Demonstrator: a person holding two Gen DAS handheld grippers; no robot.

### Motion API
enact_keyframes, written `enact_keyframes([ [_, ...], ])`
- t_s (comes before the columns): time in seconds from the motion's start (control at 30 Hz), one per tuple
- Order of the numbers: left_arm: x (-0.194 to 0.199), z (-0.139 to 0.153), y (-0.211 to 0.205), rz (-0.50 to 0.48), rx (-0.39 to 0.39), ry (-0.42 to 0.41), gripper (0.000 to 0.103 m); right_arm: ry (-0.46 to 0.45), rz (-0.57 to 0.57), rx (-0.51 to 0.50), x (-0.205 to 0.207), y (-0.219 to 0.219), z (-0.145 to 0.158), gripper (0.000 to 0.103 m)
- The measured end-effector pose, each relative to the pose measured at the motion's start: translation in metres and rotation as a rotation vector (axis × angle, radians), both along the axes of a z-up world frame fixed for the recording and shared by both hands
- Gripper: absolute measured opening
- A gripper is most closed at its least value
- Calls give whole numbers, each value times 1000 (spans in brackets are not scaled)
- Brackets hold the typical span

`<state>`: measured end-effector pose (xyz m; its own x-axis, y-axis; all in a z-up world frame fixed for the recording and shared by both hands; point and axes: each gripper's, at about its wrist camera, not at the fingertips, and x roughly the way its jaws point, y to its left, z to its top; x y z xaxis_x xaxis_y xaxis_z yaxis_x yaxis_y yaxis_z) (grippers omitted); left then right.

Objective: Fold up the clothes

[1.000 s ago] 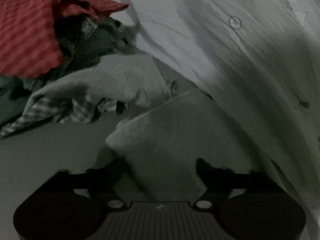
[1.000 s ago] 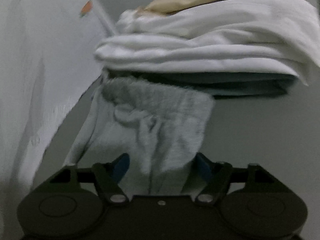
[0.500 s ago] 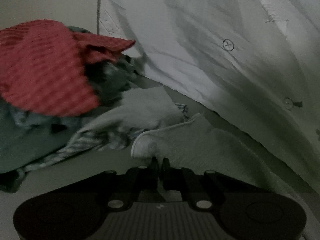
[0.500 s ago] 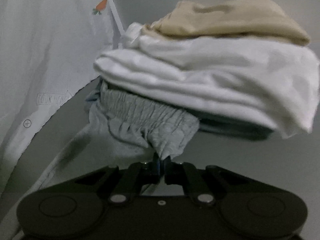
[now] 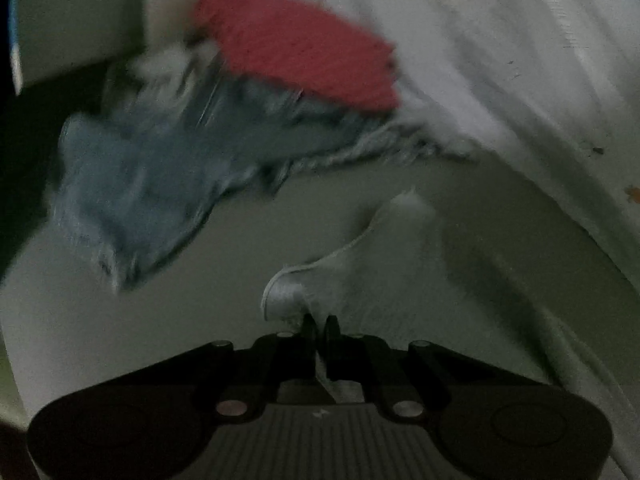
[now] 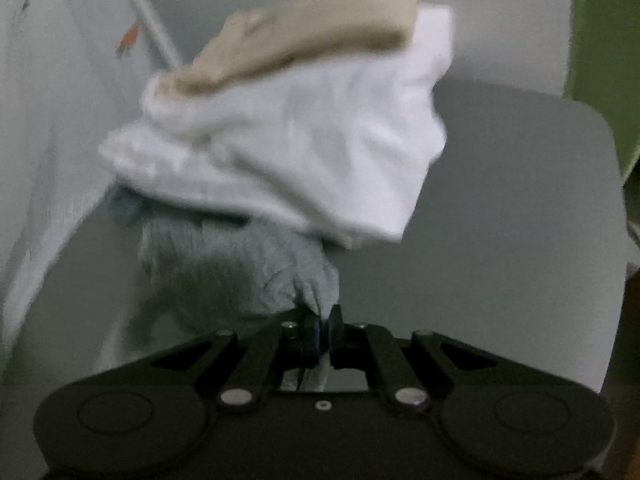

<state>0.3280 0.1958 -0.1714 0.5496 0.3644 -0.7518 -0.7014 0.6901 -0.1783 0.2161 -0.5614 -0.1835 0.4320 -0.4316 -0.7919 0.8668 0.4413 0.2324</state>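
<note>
Left wrist view
Left gripper [image 5: 318, 326]: we see its jaws nearly together, pinching the pale edge of the grey garment [image 5: 384, 256] between the fingers [image 5: 308, 330].
Grey garment, this end: it runs up and to the right from the pinch, over the table [image 5: 200, 320] — a folded hem curls just left of the fingers.
Pile of clothes [image 5: 224, 128]: up and left of the grip, well apart from it, blurred; a red knit piece [image 5: 296, 44] lies on top, with a blue denim-looking piece [image 5: 132, 184] spreading below it toward the left.
White shirt [image 5: 520, 64]: we see it fill the upper right, with small orange marks; what they are is too blurred to tell.

Right wrist view
Right gripper [image 6: 324, 320]: its jaws are easing apart by a little, yet we see a bunched tip of the grey garment [image 6: 240, 268] caught between the pads — the cloth is pulled to a point there.
Grey garment, this end: gathered and wrinkled, it rises from the pinch and goes under the stack of clothes.
Stack of clothes [image 6: 296, 148]: a white folded piece with a tan piece [image 6: 316, 36] on top, sitting tilted on the grey cloth.
Table [image 6: 500, 220]: grey, bare to the right of the stack, its rounded corner in sight.
White shirt [image 6: 60, 100]: along the left side, just beside the stack, with an orange mark.
Green surface [image 6: 604, 60]: beyond the table's far right edge; we cannot tell what it is.
</note>
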Motion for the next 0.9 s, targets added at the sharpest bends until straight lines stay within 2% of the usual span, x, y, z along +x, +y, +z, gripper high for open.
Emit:
enact_keyframes([
  [0.03,0,0,1,6,-5,-5,7,17,21,-19,2,5,1,13],
  [0.07,1,1,2,6,7,-10,7,18,41,-43,4,9,4,19],
  [0.1,3,5,1,-2,35,-16,6,17,61,-67,6,13,8,35],
  [0.17,8,12,1,-16,85,-25,7,14,80,-106,8,16,15,50],
  [0.27,14,22,9,-5,100,-34,8,37,108,-176,10,27,29,50],
  [0.33,14,26,17,31,86,-51,14,61,131,-253,10,42,41,50],
  [0.37,14,29,20,46,79,-62,16,59,159,-294,11,52,46,50],
  [0.43,12,36,22,49,85,-84,17,22,231,-327,14,72,54,36],
  [0.5,12,43,21,36,98,-97,17,-39,331,-262,24,93,55,16],
  [0.57,15,48,16,1,94,-111,17,-99,423,-162,39,114,47,10],
  [0.67,31,45,3,-124,51,-115,18,-110,611,-33,73,161,29,9],
  [0.8,62,27,-27,-340,9,-53,18,-46,833,7,111,224,12,9],
  [0.9,77,13,-42,-424,-10,-5,25,-2,978,24,136,261,1,10],
])
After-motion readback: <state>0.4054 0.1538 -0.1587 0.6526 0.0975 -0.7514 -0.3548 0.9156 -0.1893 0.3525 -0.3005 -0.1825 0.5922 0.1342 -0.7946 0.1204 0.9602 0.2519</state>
